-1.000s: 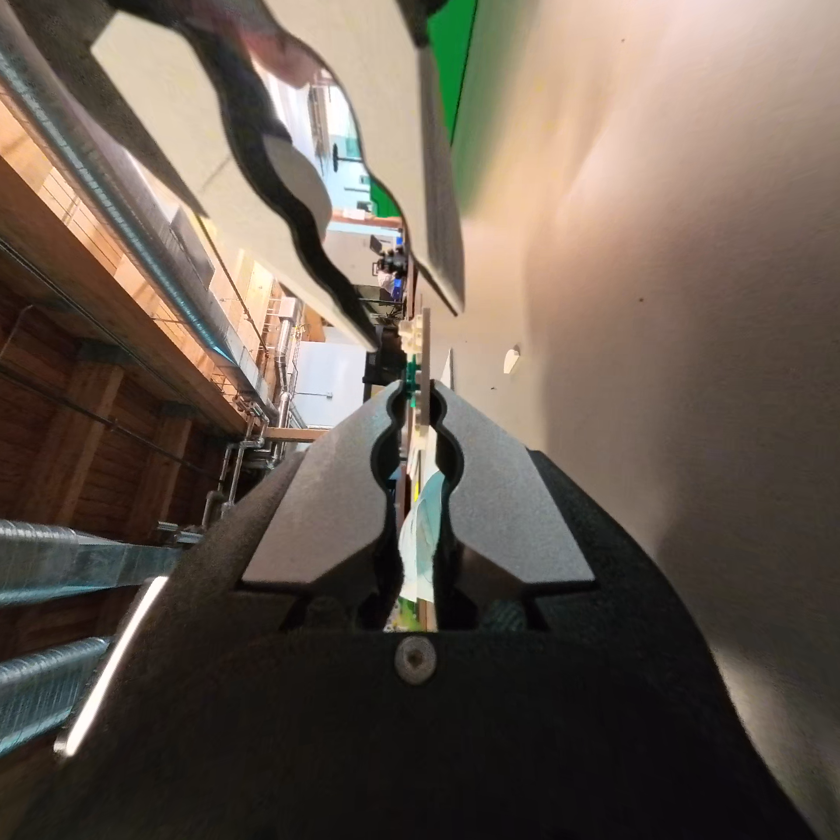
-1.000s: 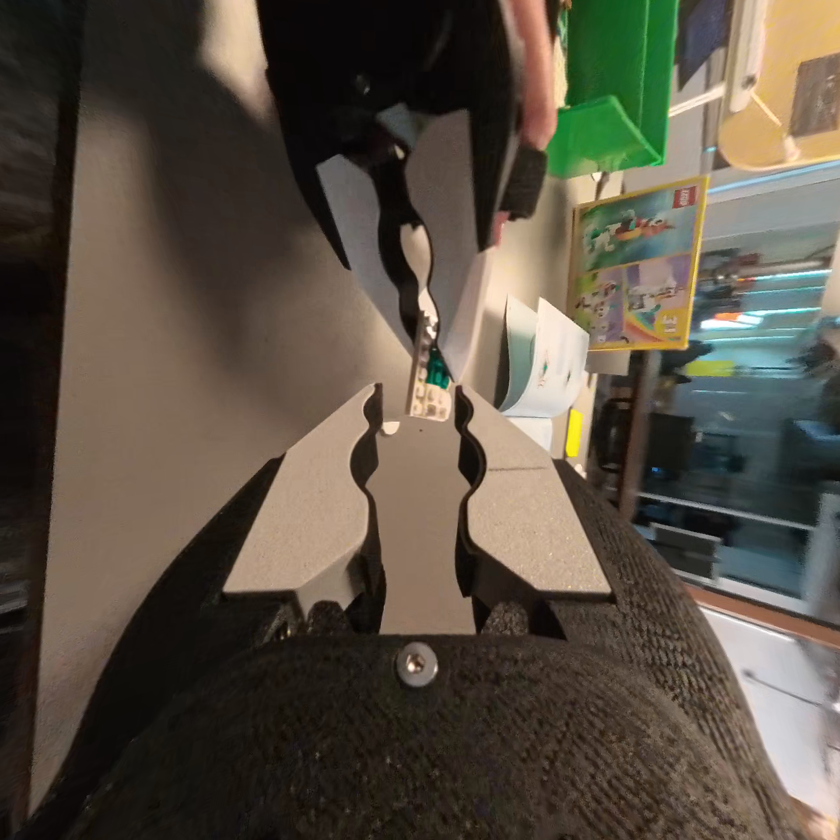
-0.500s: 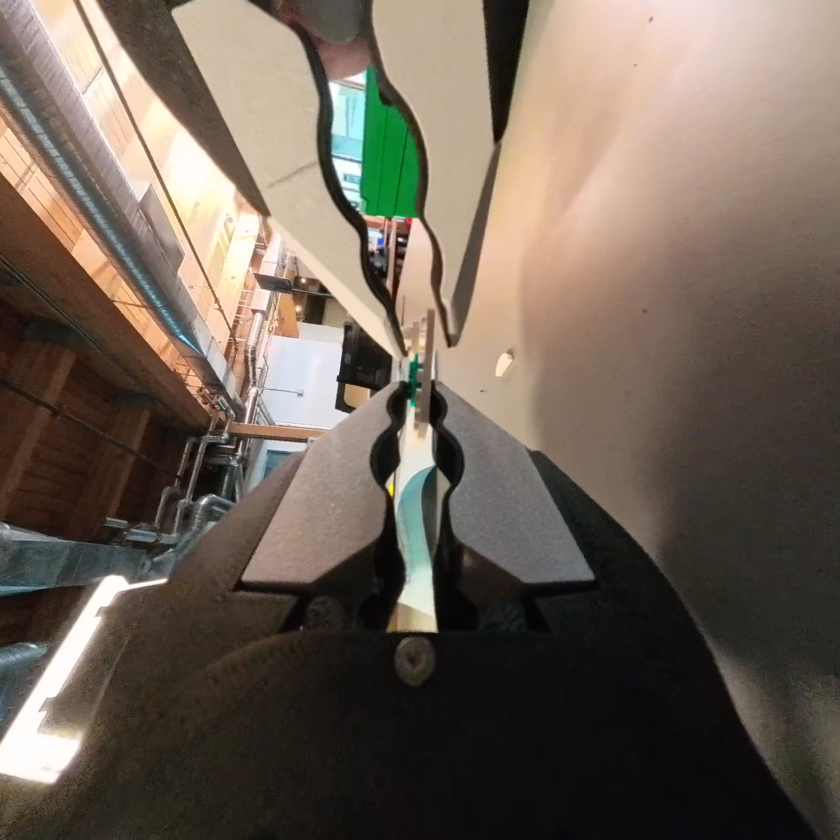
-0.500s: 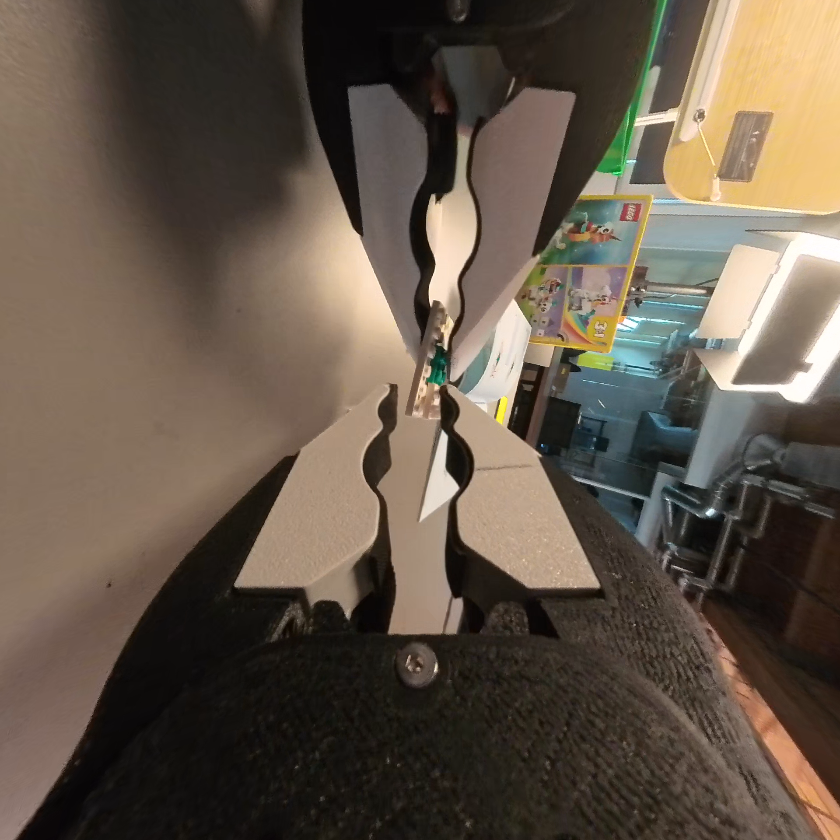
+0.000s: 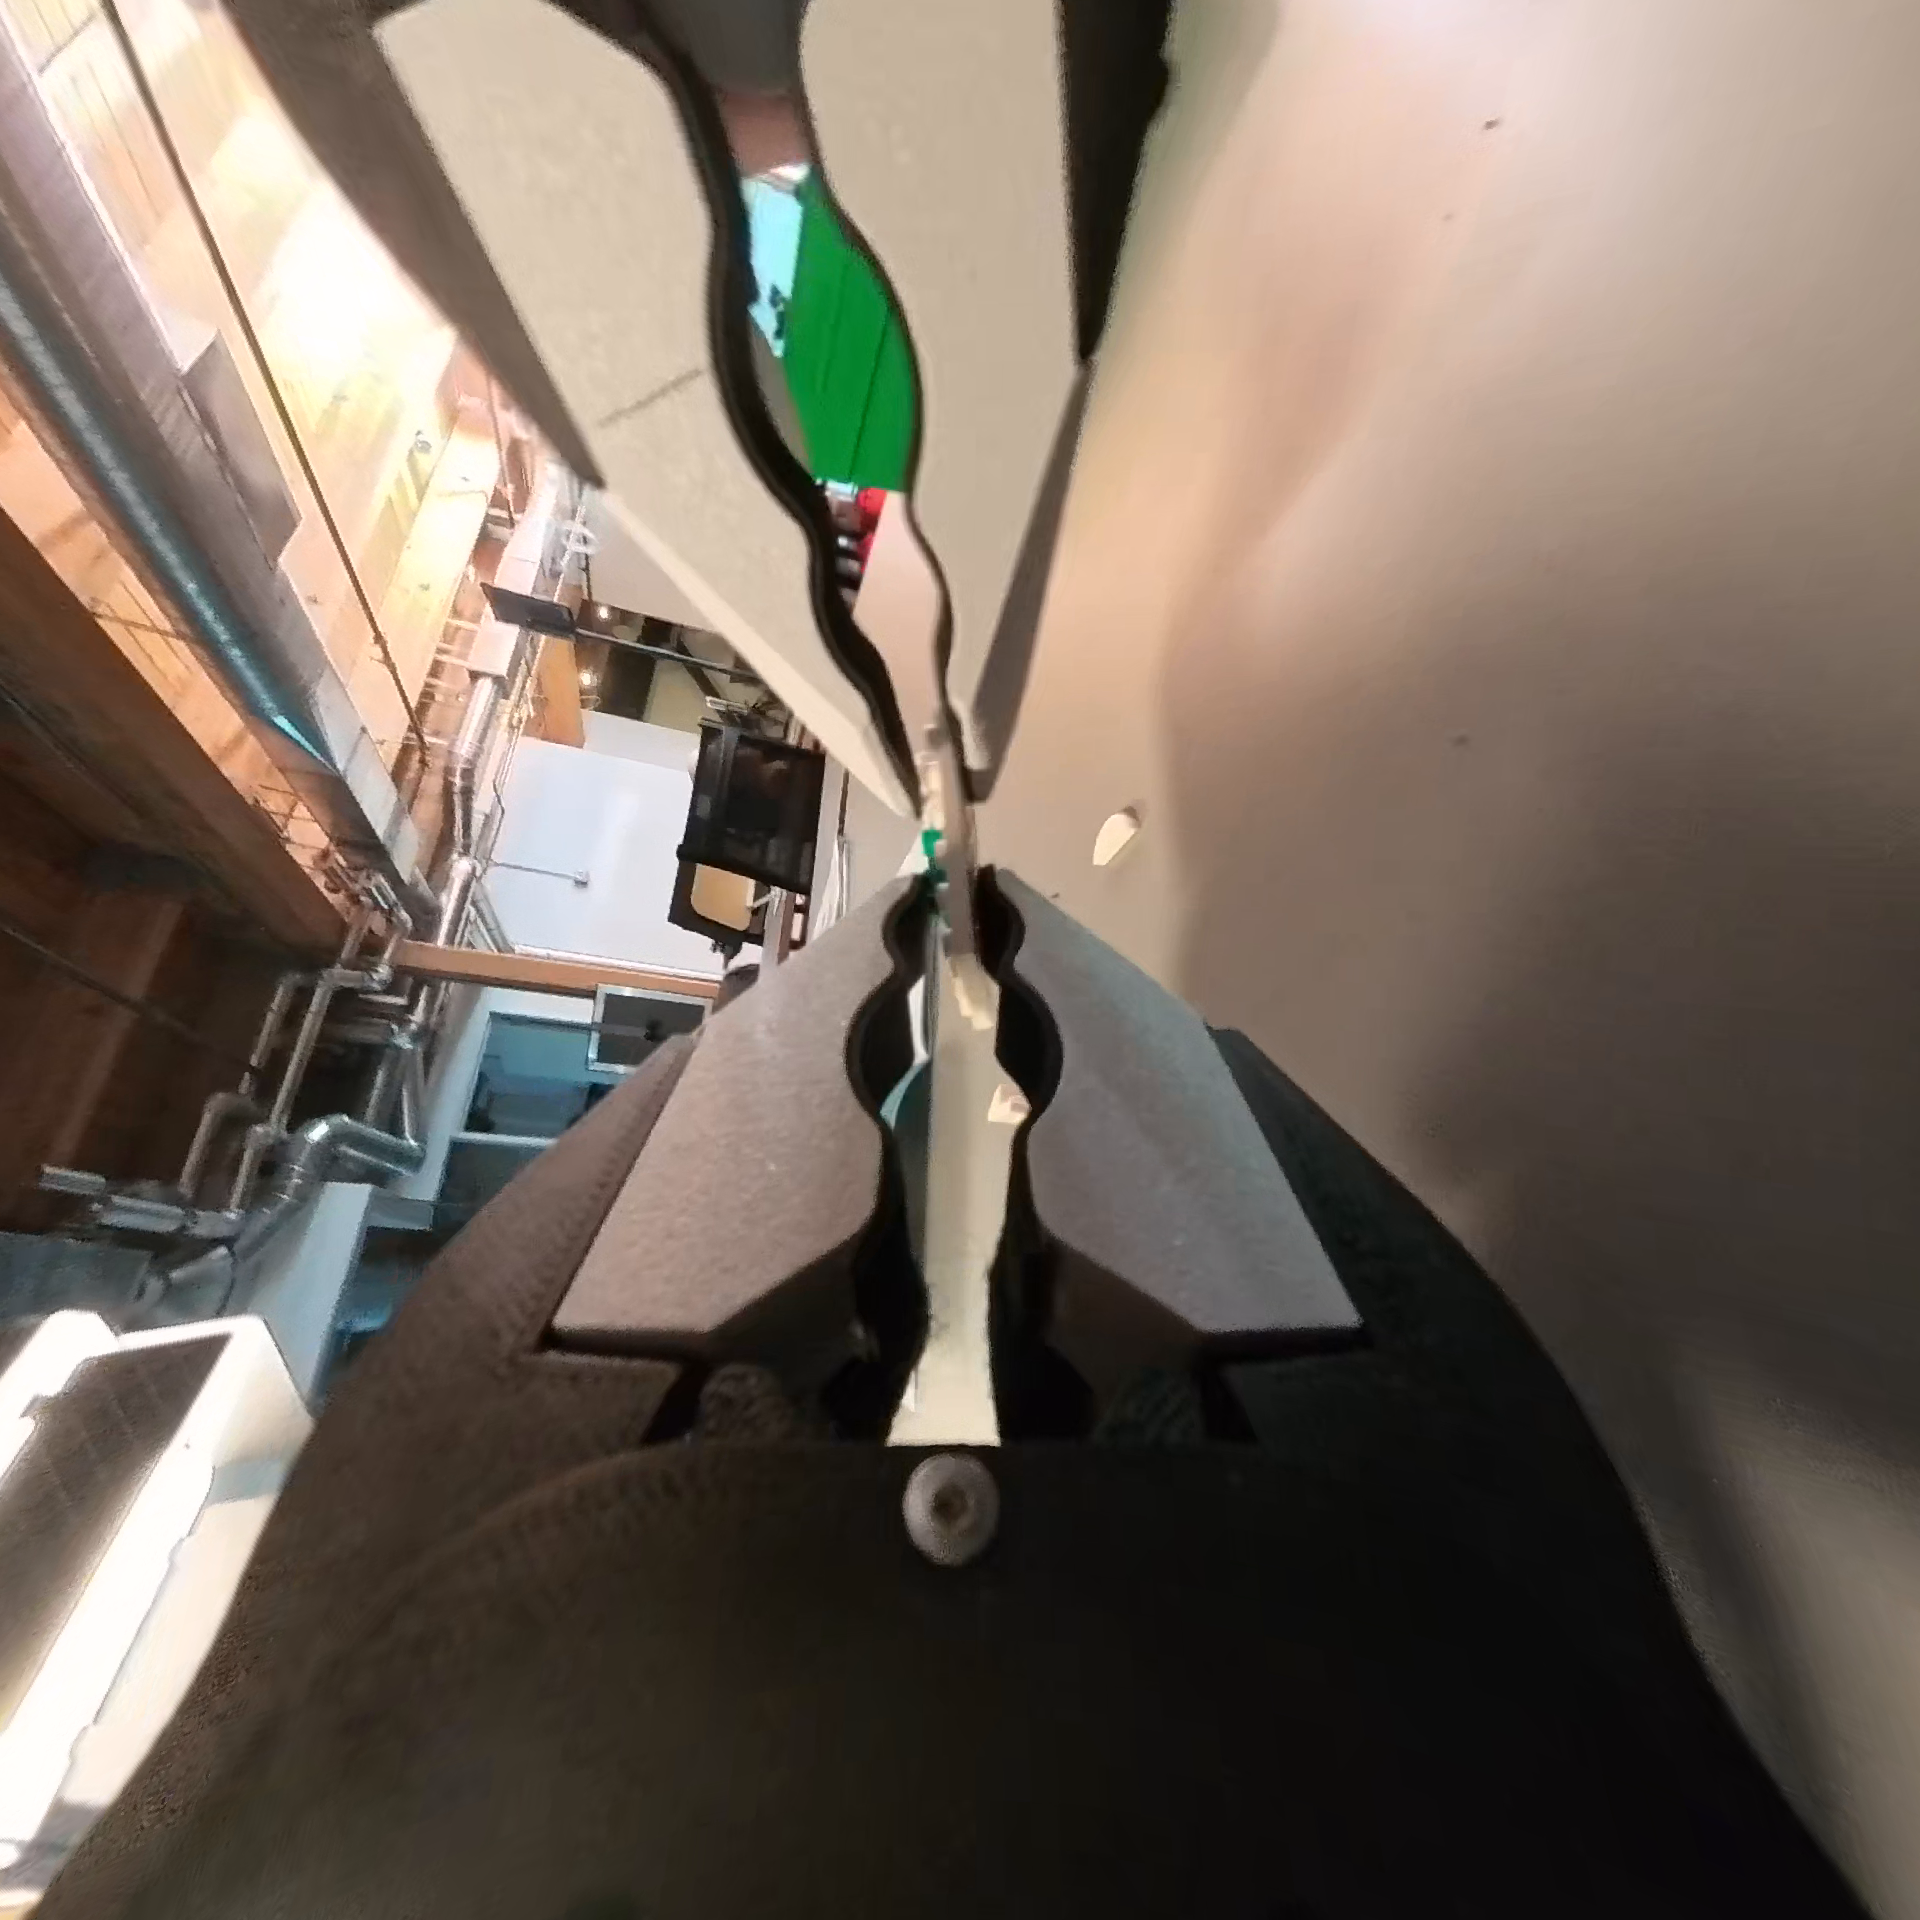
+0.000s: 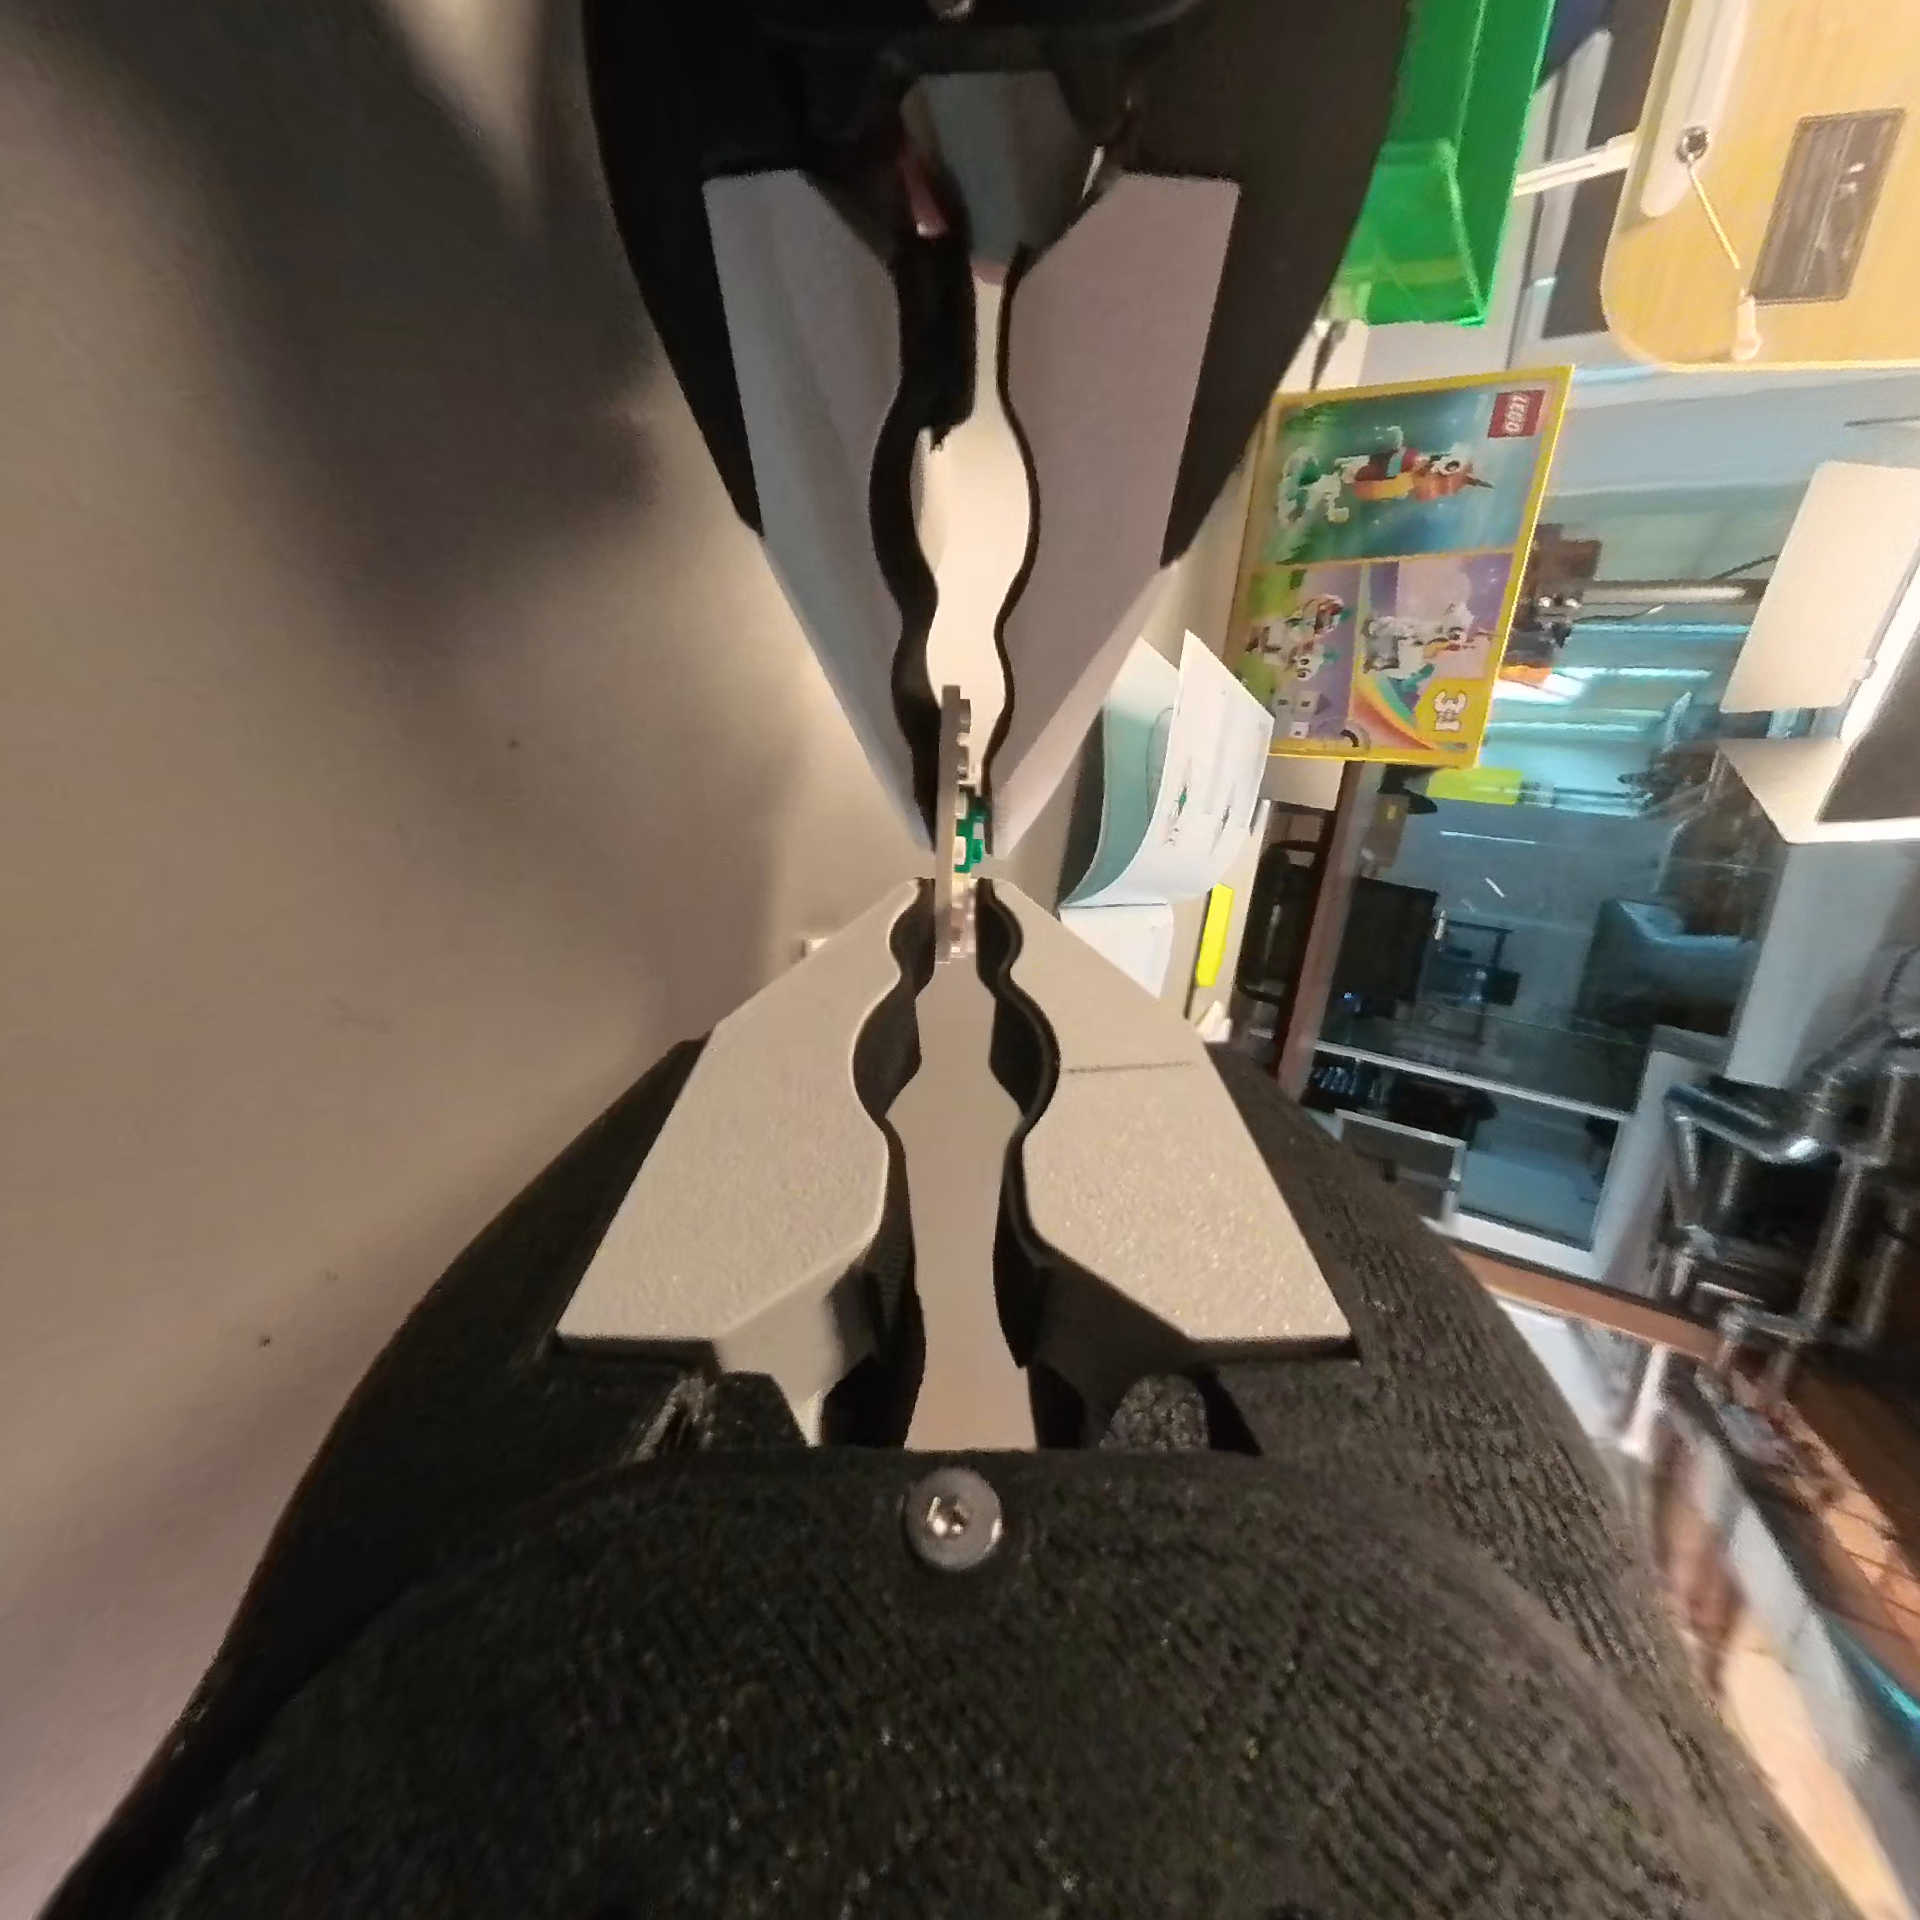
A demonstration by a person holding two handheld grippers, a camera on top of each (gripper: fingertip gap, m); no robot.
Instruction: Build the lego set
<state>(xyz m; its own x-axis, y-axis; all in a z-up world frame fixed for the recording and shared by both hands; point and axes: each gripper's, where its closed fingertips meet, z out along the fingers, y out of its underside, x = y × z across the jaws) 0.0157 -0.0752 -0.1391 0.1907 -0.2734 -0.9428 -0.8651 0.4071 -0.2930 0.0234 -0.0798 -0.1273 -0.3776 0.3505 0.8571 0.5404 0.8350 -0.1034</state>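
Above the table: a thin grey plate assembly [image 6: 956, 894] with a green piece was pinched at both ends.
Left gripper [image 5: 951, 899]: clamped on it.
Right gripper [image 6: 951, 914]: likewise clamped.
Table [image 6: 312, 727]: pale grey, bare nearby.
Far edge: set box [image 6: 1392, 561], open booklet [image 6: 1174, 790], green bin [image 6: 1434, 187].

Your left gripper [image 5: 954, 883] and right gripper [image 6: 951, 883] meet tip to tip, the thin studded grey lego plate [image 6: 956, 831] pinched between them, with the yellow-edged lego box [image 6: 1392, 561] standing behind the open instruction booklet [image 6: 1174, 790].
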